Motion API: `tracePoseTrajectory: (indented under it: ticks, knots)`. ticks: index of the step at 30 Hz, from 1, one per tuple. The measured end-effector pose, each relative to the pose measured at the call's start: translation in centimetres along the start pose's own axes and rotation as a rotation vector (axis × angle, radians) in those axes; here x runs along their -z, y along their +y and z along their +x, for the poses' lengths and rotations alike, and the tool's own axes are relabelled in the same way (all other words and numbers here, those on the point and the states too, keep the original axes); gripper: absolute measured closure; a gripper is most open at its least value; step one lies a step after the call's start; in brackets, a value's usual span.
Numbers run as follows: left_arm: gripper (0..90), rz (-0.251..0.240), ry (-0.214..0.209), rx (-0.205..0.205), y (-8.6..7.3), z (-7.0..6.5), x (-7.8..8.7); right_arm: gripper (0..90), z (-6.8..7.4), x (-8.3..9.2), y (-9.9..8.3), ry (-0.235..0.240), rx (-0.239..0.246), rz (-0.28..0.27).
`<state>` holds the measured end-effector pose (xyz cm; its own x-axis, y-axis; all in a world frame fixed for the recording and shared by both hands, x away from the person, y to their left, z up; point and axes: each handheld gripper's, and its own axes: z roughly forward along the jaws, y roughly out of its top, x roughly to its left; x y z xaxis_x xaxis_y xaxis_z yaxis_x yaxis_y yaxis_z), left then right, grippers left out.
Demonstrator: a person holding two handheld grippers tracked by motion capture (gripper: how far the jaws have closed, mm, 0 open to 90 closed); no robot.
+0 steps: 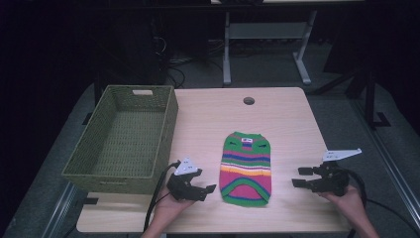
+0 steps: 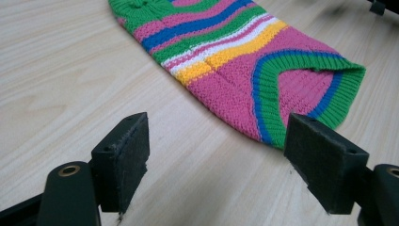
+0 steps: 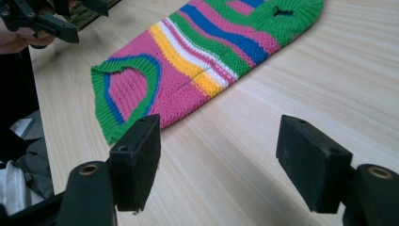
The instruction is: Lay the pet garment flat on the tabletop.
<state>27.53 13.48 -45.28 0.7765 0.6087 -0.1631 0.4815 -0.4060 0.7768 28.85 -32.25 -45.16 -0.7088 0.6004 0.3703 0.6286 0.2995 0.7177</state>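
Flat on the table (image 1: 292, 119), the striped knitted sweater (image 1: 246, 168) lies between the left gripper (image 1: 208, 191) and right gripper (image 1: 299, 177), both spread wide, holding nothing. Probably wicker, a green basket (image 1: 124, 144) sits far left.

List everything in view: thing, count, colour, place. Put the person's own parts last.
knitted sweater: one, striped green, blue, pink, white and yellow, flat on the table's near middle, between the two grippers.
basket: one, olive green, woven, at the table's left edge, nothing visible inside.
table: one, light wood, with a round hole near its far edge.
left gripper: one, black, open, left of the sweater, apart from it.
right gripper: one, black, open, right of the sweater, apart from it.
hands: two, at the near edge, one holding each gripper.
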Motion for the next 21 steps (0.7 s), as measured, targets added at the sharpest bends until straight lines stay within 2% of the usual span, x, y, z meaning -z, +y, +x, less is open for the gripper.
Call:
tracePoseTrajectory:
  ticks: [4,9,13,21]
  knots:
    - [22.8,-0.002,0.0,-0.005,-0.3,-0.2,0.4,30.5,0.1,0.1,-0.7,-0.004,-0.008,0.015]
    - [22.8,-0.004,-0.002,-0.003,-0.6,-0.5,0.7,30.5,0.3,0.5,-1.1,-0.004,-0.009,0.006]
    - [22.8,-0.018,-0.028,0.015,-0.7,-0.6,1.1,30.1,0.6,0.8,-1.8,-0.005,-0.024,-0.003]
    - [22.7,-0.044,-0.026,0.004,-1.2,-1.3,1.5,29.2,1.4,1.1,-3.0,-0.015,-0.024,-0.014]
